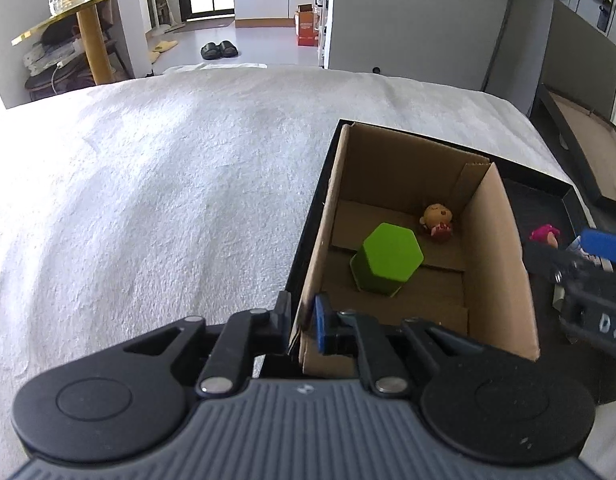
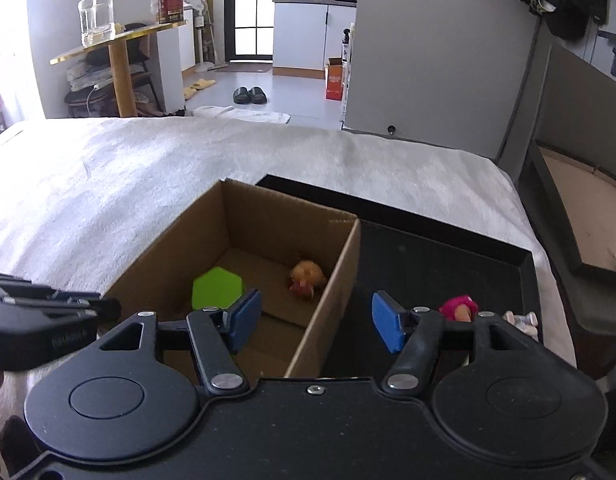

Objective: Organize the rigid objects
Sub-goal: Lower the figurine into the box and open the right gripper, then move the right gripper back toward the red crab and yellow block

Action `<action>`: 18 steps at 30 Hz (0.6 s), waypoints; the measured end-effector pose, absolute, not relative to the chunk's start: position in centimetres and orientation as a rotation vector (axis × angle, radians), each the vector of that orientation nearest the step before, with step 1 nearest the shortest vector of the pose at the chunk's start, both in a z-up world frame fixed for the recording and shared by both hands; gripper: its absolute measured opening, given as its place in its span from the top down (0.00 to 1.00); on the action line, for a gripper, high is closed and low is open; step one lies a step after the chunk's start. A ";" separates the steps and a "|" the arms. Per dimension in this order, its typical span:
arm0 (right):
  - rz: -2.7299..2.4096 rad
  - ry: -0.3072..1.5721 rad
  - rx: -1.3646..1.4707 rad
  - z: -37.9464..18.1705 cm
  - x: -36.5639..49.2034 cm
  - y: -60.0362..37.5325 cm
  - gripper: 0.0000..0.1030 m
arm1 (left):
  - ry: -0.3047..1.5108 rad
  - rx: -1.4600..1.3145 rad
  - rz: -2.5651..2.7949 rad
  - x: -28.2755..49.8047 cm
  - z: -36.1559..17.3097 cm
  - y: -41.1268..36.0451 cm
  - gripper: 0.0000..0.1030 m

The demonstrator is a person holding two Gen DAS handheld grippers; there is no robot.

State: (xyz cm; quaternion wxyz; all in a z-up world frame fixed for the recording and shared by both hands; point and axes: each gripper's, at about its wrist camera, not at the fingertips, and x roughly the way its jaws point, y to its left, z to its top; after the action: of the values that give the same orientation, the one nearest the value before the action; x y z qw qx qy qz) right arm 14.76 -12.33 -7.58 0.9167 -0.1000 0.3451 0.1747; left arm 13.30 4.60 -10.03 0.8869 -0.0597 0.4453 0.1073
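Observation:
An open cardboard box (image 1: 496,260) stands in a black tray (image 2: 428,260) on the white bedspread. Inside it lie a green hexagonal block (image 1: 386,258) (image 2: 215,288) and a small orange-headed doll (image 1: 438,222) (image 2: 305,276). My left gripper (image 1: 301,316) is shut on the box's near left wall, one finger outside and the blue pad inside. My right gripper (image 2: 316,322) is open above the box's right wall, with nothing pressed between its pads. A pink toy (image 2: 458,306) (image 1: 544,234) and a pale small figure (image 2: 522,320) lie in the tray, right of the box.
The white bedspread (image 1: 167,200) stretches left and beyond the box. A second black tray with a cardboard bottom (image 2: 580,216) sits off the bed's right edge. Beyond the bed are a gold-topped side table (image 2: 119,40) with a glass jar and slippers (image 2: 249,95) on the floor.

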 end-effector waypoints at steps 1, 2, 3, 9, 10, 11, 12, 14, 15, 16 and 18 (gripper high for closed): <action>0.354 0.710 -0.204 -7.6 14.7 -12.5 0.35 | 0.924 -0.121 0.223 13.3 -9.9 4.5 0.89; 0.348 0.712 -0.201 -7.6 14.5 -12.8 0.34 | 0.925 -0.121 0.223 13.3 -9.8 4.3 0.88; 0.343 0.716 -0.197 -7.6 14.4 -13.1 0.34 | 0.929 -0.122 0.222 13.3 -9.7 4.1 0.87; 0.323 0.728 -0.178 -7.6 13.9 -14.7 0.23 | 0.905 -0.122 0.212 13.1 -8.6 3.2 0.66; 0.321 0.724 -0.177 -7.5 13.9 -14.9 0.21 | 0.889 -0.118 0.213 13.1 -8.3 2.9 0.61; 0.318 0.718 -0.177 -7.5 13.8 -15.1 0.18 | 0.874 -0.111 0.214 13.1 -8.0 2.7 0.56; 0.316 0.713 -0.174 -7.5 13.7 -15.3 0.17 | 0.859 -0.105 0.214 13.1 -7.7 2.5 0.55; 0.312 0.710 -0.166 -7.5 13.7 -16.0 0.16 | 0.844 -0.096 0.206 13.3 -7.3 1.8 0.51; 0.309 0.711 -0.161 -7.6 13.7 -16.4 0.16 | 0.839 -0.094 0.202 13.4 -7.1 1.5 0.50; 0.304 0.712 -0.158 -7.8 13.7 -16.7 0.16 | 0.834 -0.092 0.195 13.5 -7.0 1.1 0.49; 0.291 0.715 -0.152 -8.0 13.6 -17.5 0.16 | 0.826 -0.075 0.173 13.5 -6.9 0.0 0.45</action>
State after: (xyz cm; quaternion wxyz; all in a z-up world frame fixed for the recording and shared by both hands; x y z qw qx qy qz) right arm 13.57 -17.47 -8.02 0.9236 -0.0739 0.3483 0.1420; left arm 13.45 -0.03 -6.95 0.9116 -0.0363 0.4009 0.0838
